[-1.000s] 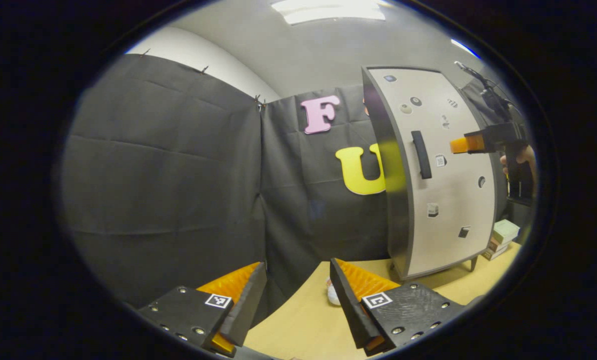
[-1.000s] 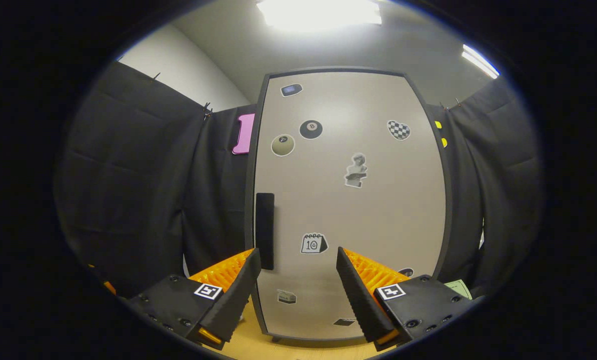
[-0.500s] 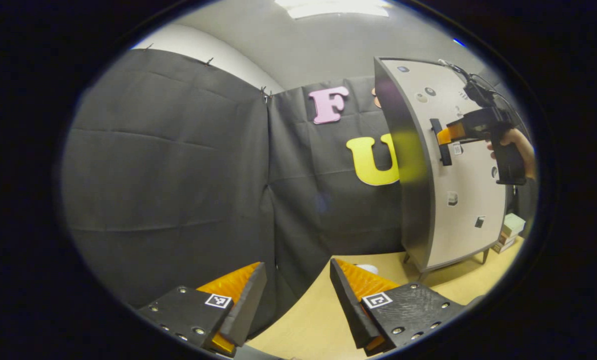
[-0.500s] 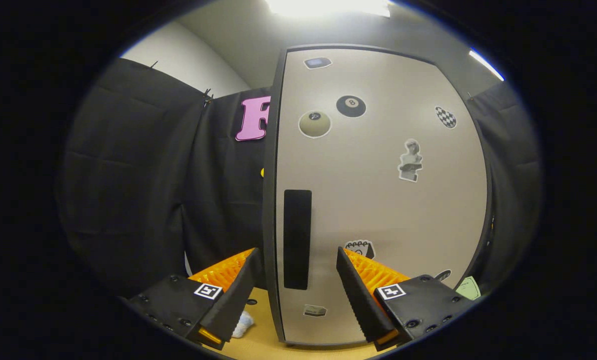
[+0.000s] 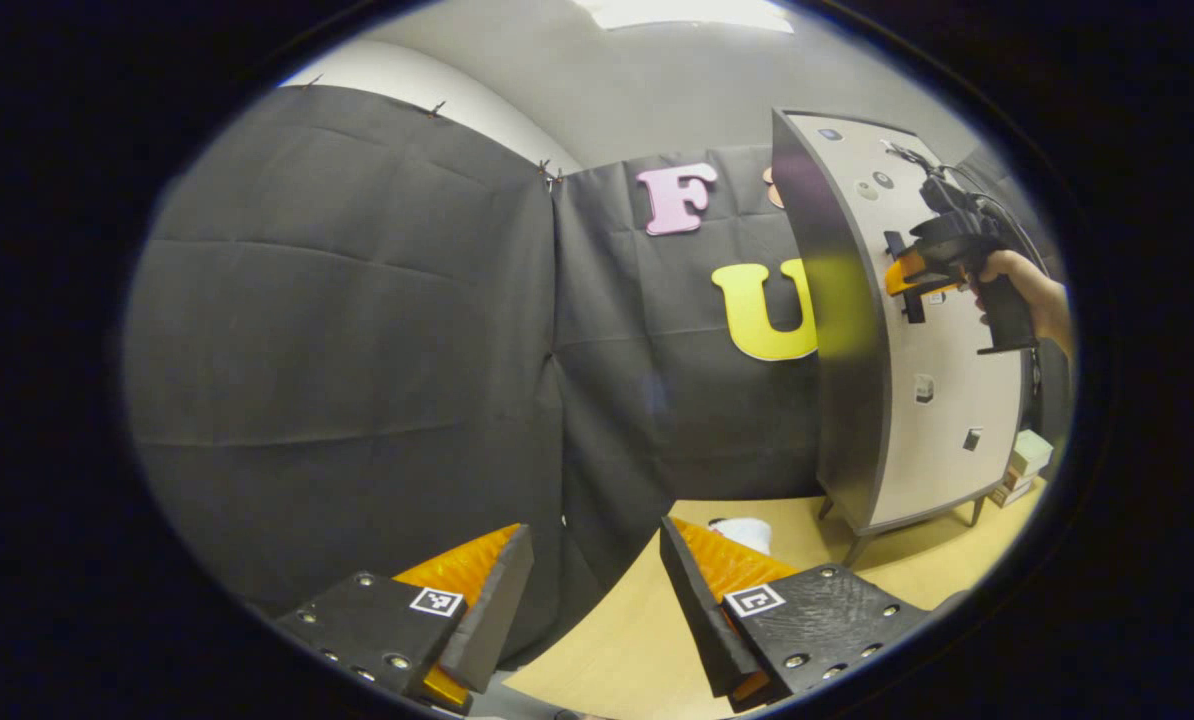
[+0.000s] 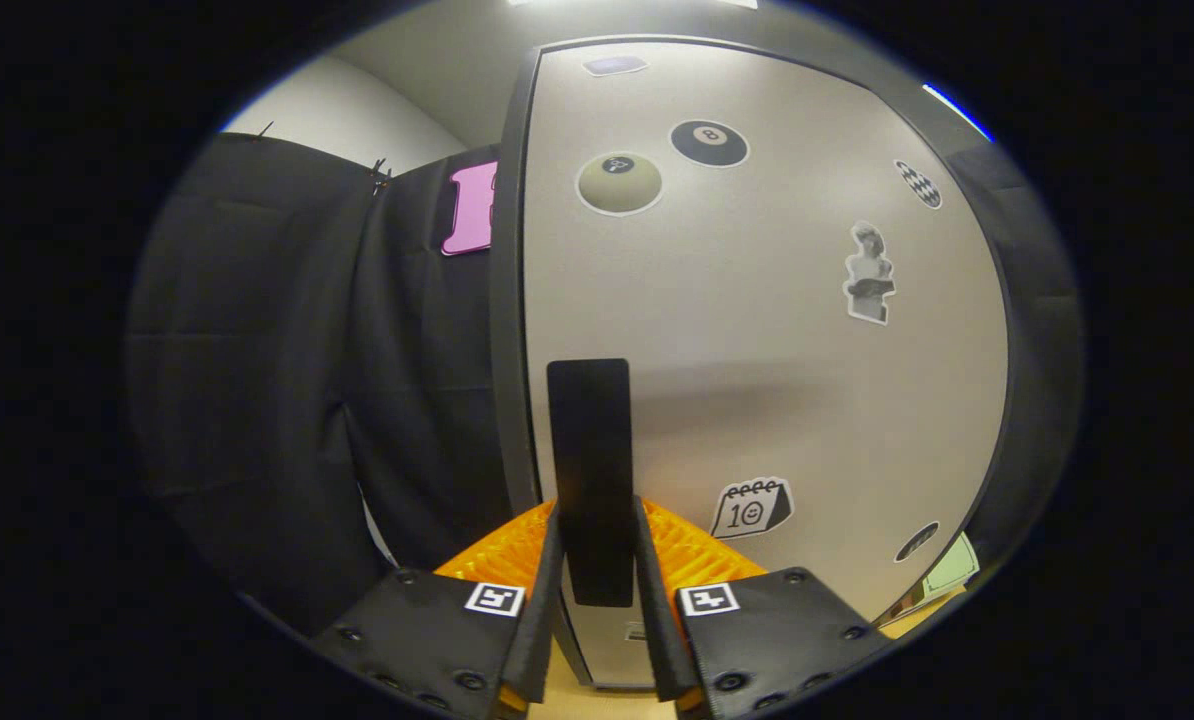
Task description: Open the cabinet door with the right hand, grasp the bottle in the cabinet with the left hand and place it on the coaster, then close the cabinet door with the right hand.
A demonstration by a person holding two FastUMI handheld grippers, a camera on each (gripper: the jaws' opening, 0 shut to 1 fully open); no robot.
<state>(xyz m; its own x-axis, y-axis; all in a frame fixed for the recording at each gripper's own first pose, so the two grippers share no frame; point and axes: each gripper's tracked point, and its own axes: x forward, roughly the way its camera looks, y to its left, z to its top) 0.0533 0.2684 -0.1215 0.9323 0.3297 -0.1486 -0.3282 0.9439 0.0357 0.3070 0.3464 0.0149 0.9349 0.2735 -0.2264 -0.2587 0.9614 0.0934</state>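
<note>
A tall cabinet with a pale, sticker-covered door stands shut on the wooden table. Its black vertical handle sits between the fingers of my right gripper, which is shut on it. In the left gripper view the same cabinet stands at the right, with the right gripper and a hand at the handle. My left gripper is open low over the table, far left of the cabinet, with nothing between its fingers. The cabinet's inside is hidden.
A small white object lies on the table just beyond my left gripper. A stack of small boxes sits on the table to the right of the cabinet. Black cloth walls the booth behind and to the left.
My right gripper has moved up to the cabinet door and shut on the black handle. The left gripper view has swung so the cabinet sits farther right.
</note>
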